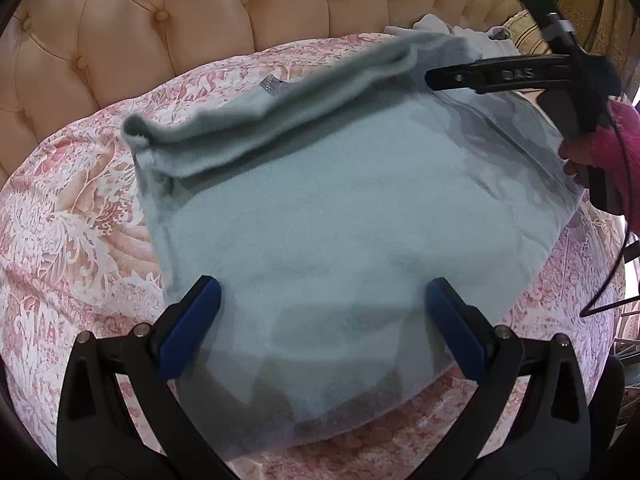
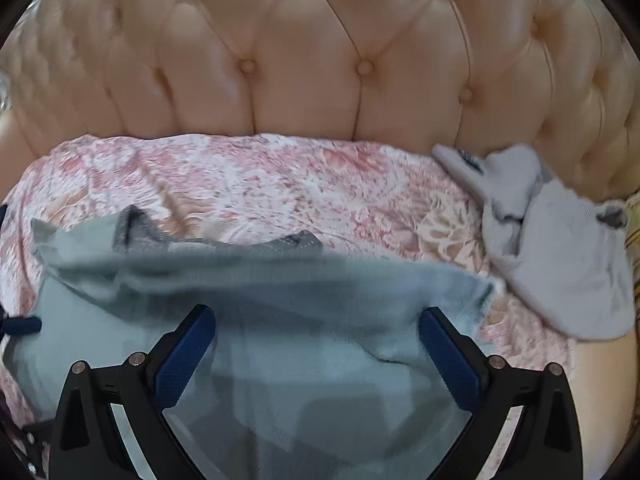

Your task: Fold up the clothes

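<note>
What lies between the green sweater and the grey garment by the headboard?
Only bare pink floral bedspread separates green sweater from grey garment, in the right wrist view.

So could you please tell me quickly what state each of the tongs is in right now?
Left tongs: open, holding nothing, hovering over the light blue garment.
Right tongs: open, holding nothing, over the same garment.

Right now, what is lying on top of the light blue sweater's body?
One sleeve lies folded across the top of the light blue sweater, its cuff at the left. The floral bedspread shows around the sweater; the part beneath is covered. Both grippers hover open above.
</note>
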The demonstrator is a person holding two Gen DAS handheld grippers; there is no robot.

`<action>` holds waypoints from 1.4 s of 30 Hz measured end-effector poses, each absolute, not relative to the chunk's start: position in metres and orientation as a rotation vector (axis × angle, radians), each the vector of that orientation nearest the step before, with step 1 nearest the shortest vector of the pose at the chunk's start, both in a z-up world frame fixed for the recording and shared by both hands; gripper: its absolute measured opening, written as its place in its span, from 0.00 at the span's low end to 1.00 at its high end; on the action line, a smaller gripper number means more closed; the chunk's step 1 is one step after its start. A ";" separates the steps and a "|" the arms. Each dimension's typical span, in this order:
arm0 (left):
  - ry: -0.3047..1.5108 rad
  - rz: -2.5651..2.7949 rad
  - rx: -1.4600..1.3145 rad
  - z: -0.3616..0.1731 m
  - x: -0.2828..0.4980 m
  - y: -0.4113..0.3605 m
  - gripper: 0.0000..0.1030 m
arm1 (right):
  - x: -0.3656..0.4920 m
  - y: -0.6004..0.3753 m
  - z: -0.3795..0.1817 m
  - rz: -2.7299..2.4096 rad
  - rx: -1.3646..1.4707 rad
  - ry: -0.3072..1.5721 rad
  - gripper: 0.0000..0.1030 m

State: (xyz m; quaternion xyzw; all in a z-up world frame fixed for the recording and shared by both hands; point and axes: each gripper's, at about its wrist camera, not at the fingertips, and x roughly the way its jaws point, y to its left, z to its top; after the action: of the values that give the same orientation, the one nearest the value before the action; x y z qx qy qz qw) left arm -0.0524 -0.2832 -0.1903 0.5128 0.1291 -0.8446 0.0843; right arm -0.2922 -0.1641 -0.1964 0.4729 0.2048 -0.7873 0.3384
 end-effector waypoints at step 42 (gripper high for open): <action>0.283 -2.471 1.517 -0.193 -0.128 -0.279 1.00 | -0.310 -0.076 -0.155 -1.813 1.147 -0.148 1.00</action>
State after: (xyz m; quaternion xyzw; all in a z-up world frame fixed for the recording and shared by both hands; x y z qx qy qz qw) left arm -0.1279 -0.2795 -0.1934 0.5173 0.0965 -0.8427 0.1139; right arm -0.3096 -0.0761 -0.1550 0.4693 -0.0605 -0.7417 0.4753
